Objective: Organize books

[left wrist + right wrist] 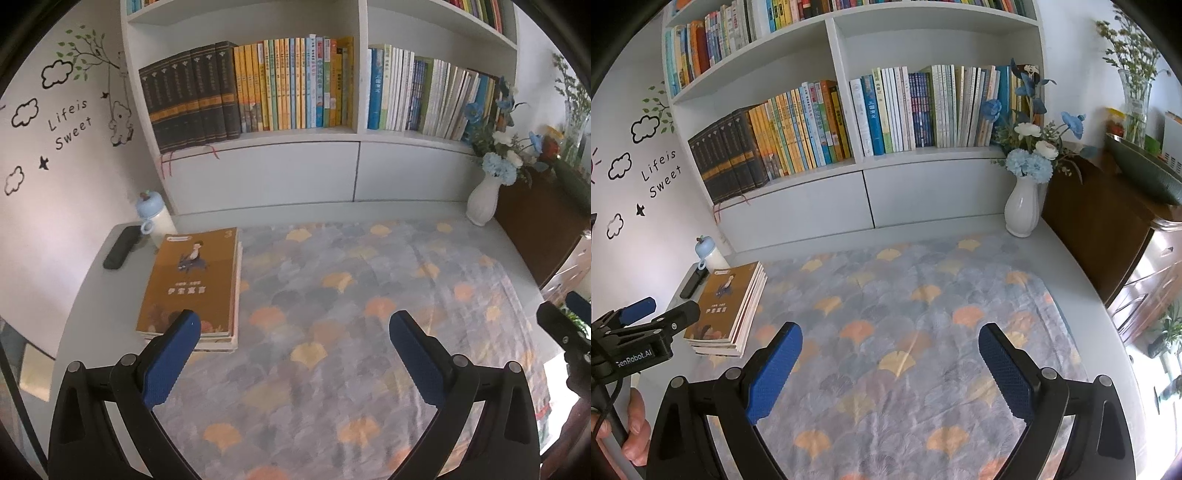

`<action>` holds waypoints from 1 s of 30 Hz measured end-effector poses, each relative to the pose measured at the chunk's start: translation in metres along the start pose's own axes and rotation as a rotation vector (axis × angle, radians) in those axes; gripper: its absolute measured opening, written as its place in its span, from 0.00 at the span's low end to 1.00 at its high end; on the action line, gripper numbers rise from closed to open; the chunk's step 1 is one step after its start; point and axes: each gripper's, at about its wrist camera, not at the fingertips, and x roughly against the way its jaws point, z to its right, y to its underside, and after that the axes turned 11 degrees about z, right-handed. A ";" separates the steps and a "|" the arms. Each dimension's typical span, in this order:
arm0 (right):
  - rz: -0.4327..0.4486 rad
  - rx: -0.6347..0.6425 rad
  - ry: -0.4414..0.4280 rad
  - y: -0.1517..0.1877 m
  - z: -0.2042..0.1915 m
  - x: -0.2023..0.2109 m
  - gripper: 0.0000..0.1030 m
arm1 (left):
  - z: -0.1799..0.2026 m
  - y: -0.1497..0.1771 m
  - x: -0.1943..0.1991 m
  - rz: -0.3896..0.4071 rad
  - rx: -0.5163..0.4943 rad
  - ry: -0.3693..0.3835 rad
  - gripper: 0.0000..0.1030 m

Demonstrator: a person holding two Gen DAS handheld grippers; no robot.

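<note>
- Both claws are wide open and hold nothing: the left claw (295, 328) and the right claw (890, 341).
- The pile of books (192, 284) lies on the table's (92, 280) left side, near a bottle (153, 218).
- A clumsy grab could push the top book off or bump the bottle.
- Only the right view shows a hand (628, 428) on the left handle.

Flat book stack (192, 284), brown cover up

Book stack (192, 284) lies on table (92, 295) left side, bottle (153, 218) and remote (120, 247) behind it; vase (482, 201) far right; bookshelf (258, 166) behind.
</note>
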 end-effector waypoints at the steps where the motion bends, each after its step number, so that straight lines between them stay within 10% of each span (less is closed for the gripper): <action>1: 0.002 0.004 0.001 0.000 -0.001 0.001 0.93 | 0.000 0.000 0.000 0.000 -0.002 -0.003 0.99; 30: 0.013 0.001 -0.015 0.003 0.000 0.009 0.93 | -0.002 0.002 0.008 0.007 0.003 0.010 0.99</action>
